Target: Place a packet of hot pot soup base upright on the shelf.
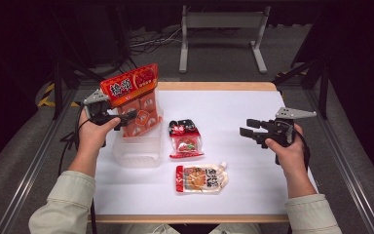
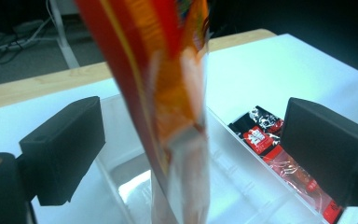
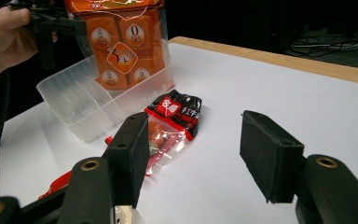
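A tall orange snack bag [image 1: 134, 97] stands upright in the far end of a clear plastic bin [image 1: 136, 151] at the table's left. My left gripper [image 1: 129, 118] reaches in from the left at the bag's mid height. In the left gripper view the bag [image 2: 168, 93] hangs between the wide-apart jaws, and neither pad touches it. My right gripper [image 1: 246, 131] hovers over the right side of the table, open with nothing between its jaws [image 3: 196, 154]. From there the bag [image 3: 121, 46], the bin [image 3: 74, 107] and the left gripper [image 3: 60, 25] appear at upper left.
A black and red snack packet [image 1: 185, 139] lies just right of the bin, also seen as the packet [image 3: 177, 109]. A spouted pouch [image 1: 202, 179] lies nearer the front edge. White sheet [image 1: 233, 107] covers the table; a metal stand is on the floor beyond.
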Tool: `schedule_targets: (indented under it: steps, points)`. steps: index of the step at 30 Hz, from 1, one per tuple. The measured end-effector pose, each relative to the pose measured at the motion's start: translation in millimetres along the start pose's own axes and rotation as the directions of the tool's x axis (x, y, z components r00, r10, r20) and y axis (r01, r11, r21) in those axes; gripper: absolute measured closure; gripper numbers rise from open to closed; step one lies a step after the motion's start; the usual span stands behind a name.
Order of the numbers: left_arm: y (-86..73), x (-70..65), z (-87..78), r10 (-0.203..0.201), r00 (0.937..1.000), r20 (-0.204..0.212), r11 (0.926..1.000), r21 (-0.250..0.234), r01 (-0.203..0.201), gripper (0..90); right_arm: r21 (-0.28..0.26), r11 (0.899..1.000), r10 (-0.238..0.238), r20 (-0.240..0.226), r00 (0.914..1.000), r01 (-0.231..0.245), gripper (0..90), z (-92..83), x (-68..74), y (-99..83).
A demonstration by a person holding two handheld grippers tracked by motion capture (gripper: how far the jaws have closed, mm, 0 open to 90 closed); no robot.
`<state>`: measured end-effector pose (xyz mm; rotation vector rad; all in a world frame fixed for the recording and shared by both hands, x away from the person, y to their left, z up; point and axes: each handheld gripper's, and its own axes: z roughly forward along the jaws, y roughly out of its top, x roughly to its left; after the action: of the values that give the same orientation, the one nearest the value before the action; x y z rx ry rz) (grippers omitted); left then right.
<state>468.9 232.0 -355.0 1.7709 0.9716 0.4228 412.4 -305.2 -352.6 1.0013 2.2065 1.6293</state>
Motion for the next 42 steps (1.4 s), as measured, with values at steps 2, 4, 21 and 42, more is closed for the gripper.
schedule_targets:
  steps: [2, 4, 21, 42]
  points:
    - [-1.2, -1.4, -7.1, 0.0, 1.0, 0.008, 0.9999, -0.014, 0.0, 6.1, 0.003, 1.0, -0.002, 0.003, 1.0, 0.002, 43.4, 0.4, -0.1, -0.4]
    - [-2.5, -3.2, -14.8, 0.011, 0.9999, 0.008, 0.9997, -0.023, -0.011, 5.9, 0.002, 1.0, -0.002, 0.005, 1.0, 0.002, 43.2, 0.2, -0.1, -0.7]
    - [-35.5, -31.3, -63.4, 0.083, 0.9944, 0.065, 0.9965, 0.005, -0.084, 5.9, 0.006, 1.0, -0.008, 0.025, 0.9997, 0.008, 42.4, -2.6, 0.2, -3.1]
    - [-39.8, -38.4, -79.6, 0.074, 0.9918, 0.105, 0.9973, -0.008, -0.073, 6.7, 0.078, 0.995, -0.068, 0.0, 0.9977, 0.068, 42.3, 28.9, 9.2, 8.4]
